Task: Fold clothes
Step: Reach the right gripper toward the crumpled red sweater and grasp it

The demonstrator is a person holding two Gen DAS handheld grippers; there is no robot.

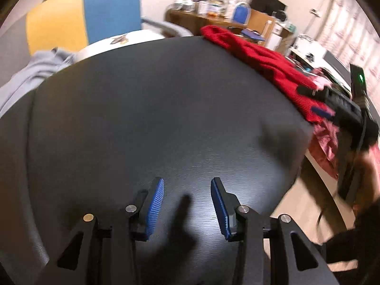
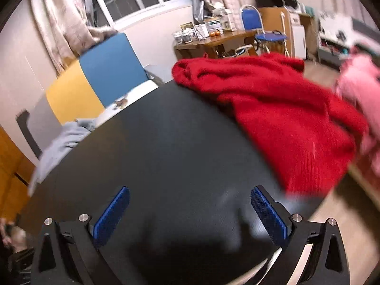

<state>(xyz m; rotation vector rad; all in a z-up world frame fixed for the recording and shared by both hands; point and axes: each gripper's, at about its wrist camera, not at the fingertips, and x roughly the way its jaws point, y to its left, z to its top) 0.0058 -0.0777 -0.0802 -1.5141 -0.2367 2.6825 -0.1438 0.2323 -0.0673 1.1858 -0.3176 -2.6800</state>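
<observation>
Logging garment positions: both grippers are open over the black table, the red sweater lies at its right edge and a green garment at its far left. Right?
Not quite: the garment at the far left is grey, not green, as the right wrist view shows. The rest holds: left gripper and right gripper open over the table, sweater at its right edge.

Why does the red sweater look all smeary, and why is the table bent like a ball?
Right wrist view: the red sweater is smeared by motion blur, worst at its near edge, and the pink clothes too. Left wrist view: the right gripper over the sweater is blurred. Both views: the fisheye lens bulges the black table, and dark gripper shadows fall on it.
</observation>
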